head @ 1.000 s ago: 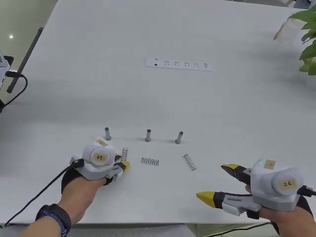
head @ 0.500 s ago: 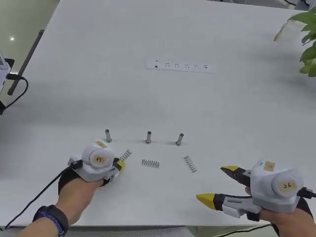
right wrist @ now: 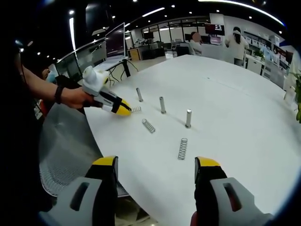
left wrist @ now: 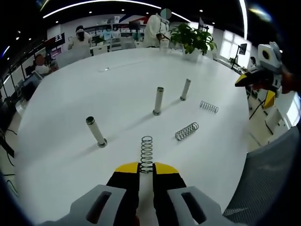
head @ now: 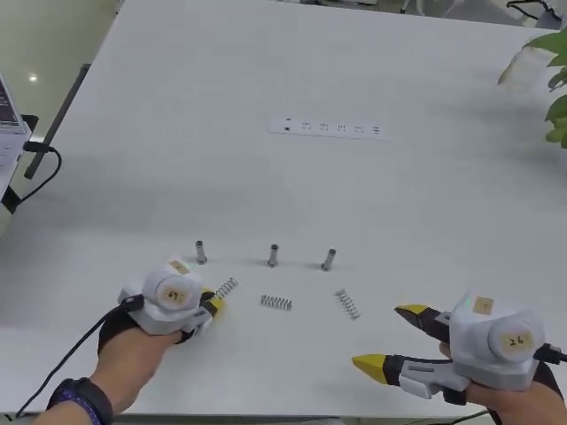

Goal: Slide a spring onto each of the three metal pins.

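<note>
Nearest the person, the right hand-held gripper (head: 390, 336) hovers at the near edge of the counter (head: 266, 71). Its two yellow-tipped jaws are spread wide with nothing between them, and its own view looks out through that gap. To its left and a little farther in, the left hand-held gripper (left wrist: 146, 168) has its jaws pressed together on one end of the held spring (left wrist: 146, 149), which sticks straight out ahead of the tips. The left gripper view gives that pinch plainly. In the head view the gripper's white body covers most of the jaws, and the spring shows as a short slanted coil just past the yellow. Its free end looks to be lifted off the counter, though the angle is too poor to be sure. The right gripper view adds the person's hand (right wrist: 75, 97) and a dark wristband (right wrist: 58, 94) behind the left hand-held gripper.

There are three springs. One is the held spring, and two lie loose on the counter: the middle spring (head: 275, 303) and the right spring (head: 346, 304), apart from each other and from both grippers. Just beyond them stand three metal pins, upright in a row and each bare: the left pin (head: 200, 252), the middle pin (head: 273, 256) and the right pin (head: 329, 259). The held spring is near the left pin, short of it and not touching. Farther back lies one white power strip (head: 330, 128), and at the far right edge are the leaves of a green plant (head: 556, 80)
</note>
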A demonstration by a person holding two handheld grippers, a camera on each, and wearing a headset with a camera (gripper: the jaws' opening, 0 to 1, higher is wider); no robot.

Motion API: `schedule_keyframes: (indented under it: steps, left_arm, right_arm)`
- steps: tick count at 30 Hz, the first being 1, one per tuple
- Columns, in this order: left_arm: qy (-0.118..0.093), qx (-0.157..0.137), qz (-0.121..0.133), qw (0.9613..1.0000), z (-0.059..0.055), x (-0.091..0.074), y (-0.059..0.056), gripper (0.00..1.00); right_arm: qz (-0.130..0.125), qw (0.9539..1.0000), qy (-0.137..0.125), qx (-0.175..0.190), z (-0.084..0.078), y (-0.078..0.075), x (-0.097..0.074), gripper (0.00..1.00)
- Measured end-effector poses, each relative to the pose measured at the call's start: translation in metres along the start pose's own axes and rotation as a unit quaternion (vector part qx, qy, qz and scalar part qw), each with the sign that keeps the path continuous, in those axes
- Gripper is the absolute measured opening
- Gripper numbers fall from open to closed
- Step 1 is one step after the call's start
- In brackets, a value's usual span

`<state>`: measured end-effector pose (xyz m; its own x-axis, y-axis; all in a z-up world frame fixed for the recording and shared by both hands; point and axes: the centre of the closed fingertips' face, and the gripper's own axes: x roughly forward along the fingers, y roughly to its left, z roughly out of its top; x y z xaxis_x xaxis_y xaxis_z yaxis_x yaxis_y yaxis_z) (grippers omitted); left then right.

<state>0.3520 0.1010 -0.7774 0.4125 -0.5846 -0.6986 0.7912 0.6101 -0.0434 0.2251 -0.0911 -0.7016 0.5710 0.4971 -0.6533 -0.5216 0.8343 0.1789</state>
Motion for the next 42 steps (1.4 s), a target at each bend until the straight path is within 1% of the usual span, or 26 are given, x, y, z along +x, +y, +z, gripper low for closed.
schedule_keyframes:
  steps: [6,8,11,16,21,31,35,36,38,42]
  left_arm:
    - [-0.01,0.009,-0.002,0.9999,0.005,-0.012,0.003,0.02]
    - [-0.013,0.012,-0.004,0.9998,0.007,-0.016,0.003,0.02]
    - [-0.015,0.015,-0.004,0.9998,0.007,-0.021,0.003,0.02]
    - [-0.02,0.02,-0.01,0.9995,0.01,-0.027,-0.002,0.02]
    - [-0.03,0.038,-0.025,0.9985,0.02,-0.032,-0.016,0.02]
    - [-0.046,0.063,-0.052,0.9956,0.037,-0.038,-0.042,0.02]
    - [-0.051,0.076,-0.064,0.9937,0.043,-0.039,-0.054,0.02]
    - [-0.051,0.078,-0.065,0.9935,0.043,-0.04,-0.055,0.02]
    - [-0.053,0.085,-0.072,0.9924,0.046,-0.04,-0.063,0.02]
    - [-0.057,0.098,-0.084,0.99,0.05,-0.043,-0.074,0.02]
  right_arm:
    - [0.007,1.0,0.0,-0.005,0.002,0.004,0.004,0.63]
    - [0.01,0.9999,0.0,-0.005,0.002,0.005,0.006,0.63]
    - [0.013,0.9999,-0.001,-0.008,0.004,0.006,0.009,0.63]
    - [0.018,0.9998,-0.005,-0.01,0.009,0.008,0.012,0.61]
    - [0.025,0.9995,-0.008,-0.015,0.014,0.01,0.017,0.6]
    - [0.038,0.9989,-0.019,-0.017,0.025,0.014,0.022,0.56]
    - [0.043,0.9987,-0.025,-0.014,0.029,0.016,0.024,0.53]
    - [0.043,0.9986,-0.026,-0.014,0.029,0.016,0.024,0.53]
    - [0.047,0.9984,-0.029,-0.014,0.031,0.018,0.025,0.52]
    - [0.058,0.9976,-0.036,-0.014,0.035,0.022,0.027,0.46]
